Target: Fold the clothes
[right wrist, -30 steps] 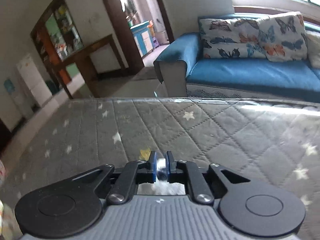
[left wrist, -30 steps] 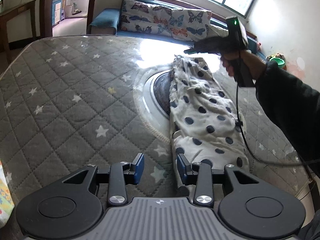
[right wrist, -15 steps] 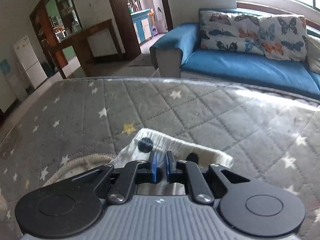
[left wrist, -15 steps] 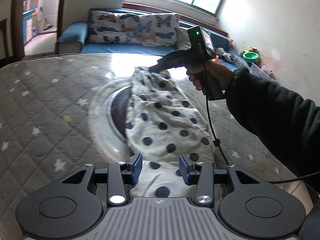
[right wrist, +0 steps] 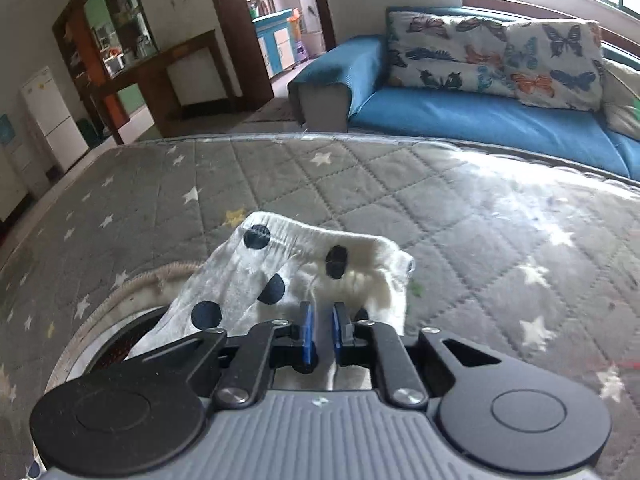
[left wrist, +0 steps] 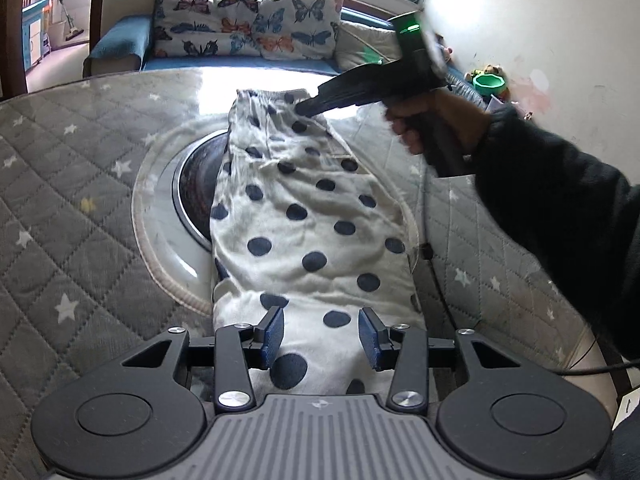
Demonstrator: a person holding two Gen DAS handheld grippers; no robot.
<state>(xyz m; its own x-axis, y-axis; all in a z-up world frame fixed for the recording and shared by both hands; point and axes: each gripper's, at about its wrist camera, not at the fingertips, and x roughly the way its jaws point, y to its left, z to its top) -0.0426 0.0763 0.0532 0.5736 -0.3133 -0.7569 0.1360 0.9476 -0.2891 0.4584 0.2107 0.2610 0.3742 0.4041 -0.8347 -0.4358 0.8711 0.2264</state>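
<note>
Surroundings: grey star-quilted mattress, round rimmed panel partly under the garment, blue sofa with butterfly cushions beyond. No legible writing. Polka-dot garment stretched lengthwise between tongs. Left gripper spread wide over the near end. Right gripper pinching the far waistband, lifted.

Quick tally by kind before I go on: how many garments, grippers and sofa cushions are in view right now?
Polka-dot garments: 1
Grippers: 2, left gripper open over the near end, right gripper shut on the far end
Butterfly-print cushions: 2, one beside the other
Total: 5
</note>
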